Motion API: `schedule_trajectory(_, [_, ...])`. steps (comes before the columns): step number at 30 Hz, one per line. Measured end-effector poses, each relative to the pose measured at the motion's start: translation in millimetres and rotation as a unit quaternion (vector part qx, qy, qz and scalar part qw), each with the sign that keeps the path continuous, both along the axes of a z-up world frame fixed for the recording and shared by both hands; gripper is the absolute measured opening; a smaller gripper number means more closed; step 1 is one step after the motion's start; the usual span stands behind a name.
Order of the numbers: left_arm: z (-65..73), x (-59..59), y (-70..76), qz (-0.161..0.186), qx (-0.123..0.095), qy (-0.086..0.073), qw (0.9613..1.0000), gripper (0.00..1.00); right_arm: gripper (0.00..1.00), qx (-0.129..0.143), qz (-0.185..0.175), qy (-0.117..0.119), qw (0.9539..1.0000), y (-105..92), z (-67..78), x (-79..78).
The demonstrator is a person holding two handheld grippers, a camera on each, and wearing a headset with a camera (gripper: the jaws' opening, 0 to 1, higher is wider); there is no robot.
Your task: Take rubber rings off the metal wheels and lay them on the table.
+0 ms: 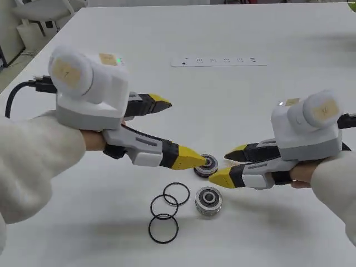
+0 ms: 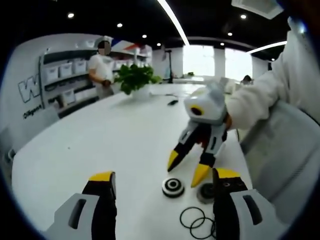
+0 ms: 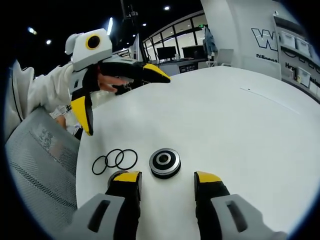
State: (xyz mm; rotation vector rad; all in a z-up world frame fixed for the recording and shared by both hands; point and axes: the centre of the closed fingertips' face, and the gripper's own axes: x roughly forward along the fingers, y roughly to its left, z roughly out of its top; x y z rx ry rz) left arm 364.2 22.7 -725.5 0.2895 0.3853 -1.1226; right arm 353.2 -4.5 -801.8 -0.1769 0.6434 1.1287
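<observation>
Head view: three black rubber rings [image 1: 167, 211] laid on white bench [image 1: 267, 111]; two silver metal wheels [image 1: 207, 165] beside.
Left gripper view: left claw [image 2: 165, 175] wide.
Right gripper view: right claw [image 3: 167, 176] wide, wheel just ahead; I judge pinching its ring comes next.

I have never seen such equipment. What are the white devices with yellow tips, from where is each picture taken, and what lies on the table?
There is no robot arm: a person holds a two-jaw tool, a gripper, in each hand. The head view comes from a camera on the person's head and looks down at the left gripper and the right gripper. The two round views come from a camera on each gripper, looking along its own jaws; each also shows the opposite gripper. On the white table lie a metal wheel between the grippers, a second wheel nearer the person, three loose black rubber rings and, farther away, a power strip. Both grippers are open and hold nothing.
</observation>
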Motion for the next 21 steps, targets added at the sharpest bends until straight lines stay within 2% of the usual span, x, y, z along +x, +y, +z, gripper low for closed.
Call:
schedule_trajectory(5, [-13.0, -2.2, -10.4, -0.025, 0.011, 0.000, 0.9996, 0.62, 0.33, -0.001, 0.007, -0.003, 1.0000, 0.9, -2.3, 0.3])
schedule_trajectory(12, [-26.5, -1.3, -21.1, -0.032, 0.021, 0.006, 0.9993, 0.42, 0.26, -0.002, 0.015, -0.010, 0.9998, 3.0, -3.5, -1.1])
schedule_trajectory(17, [-39.7, -2.1, -24.5, -0.036, 0.038, 0.011, 0.9986, 0.38, 0.22, -0.006, 0.022, -0.014, 0.9996, 4.0, -6.3, -2.0])
schedule_trajectory(21, [-50.0, 1.4, -24.1, -0.028, 0.047, 0.018, 0.9983, 0.30, 0.21, -0.010, 0.021, -0.020, 0.9995, 3.9, -7.4, -0.9])
